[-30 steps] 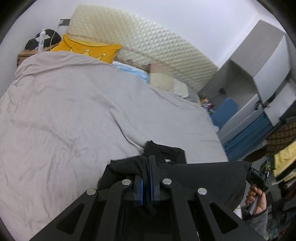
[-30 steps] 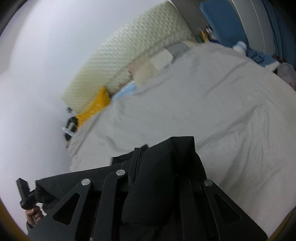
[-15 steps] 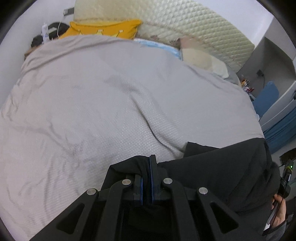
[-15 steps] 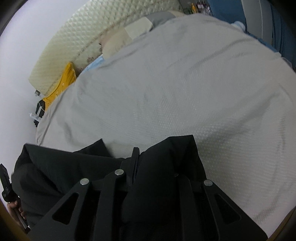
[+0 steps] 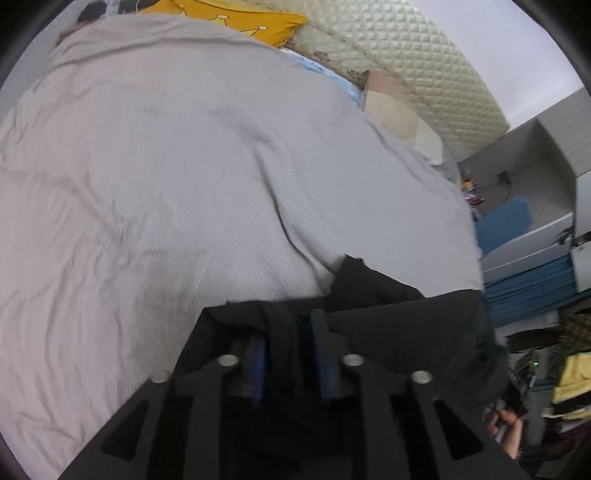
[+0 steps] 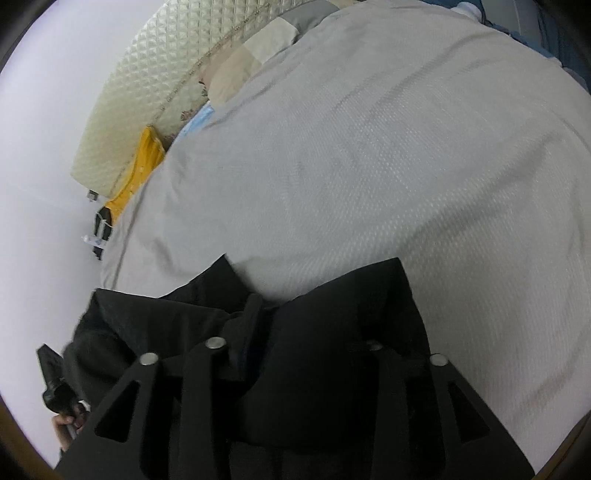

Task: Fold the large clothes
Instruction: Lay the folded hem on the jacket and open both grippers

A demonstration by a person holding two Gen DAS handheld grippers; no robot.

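Stretching between our two tools, the black garment [image 5: 406,325] hangs over the near edge of the bed [image 5: 184,166], its fabric spread across the grey bedspread [image 6: 369,147]. Our left hand-held gripper [image 5: 291,343] has a thick fold of it between its blue pads, though the jaws stand a little apart around the cloth. Our right hand-held gripper [image 6: 295,332] is largely draped by the same black cloth, so we cannot tell whether it is clenched. Farther up the bed lie a yellow pillow [image 5: 236,18] and a beige pillow [image 5: 399,114], against the quilted cream headboard [image 5: 424,55]. White shelves [image 5: 546,177] stand at the right.
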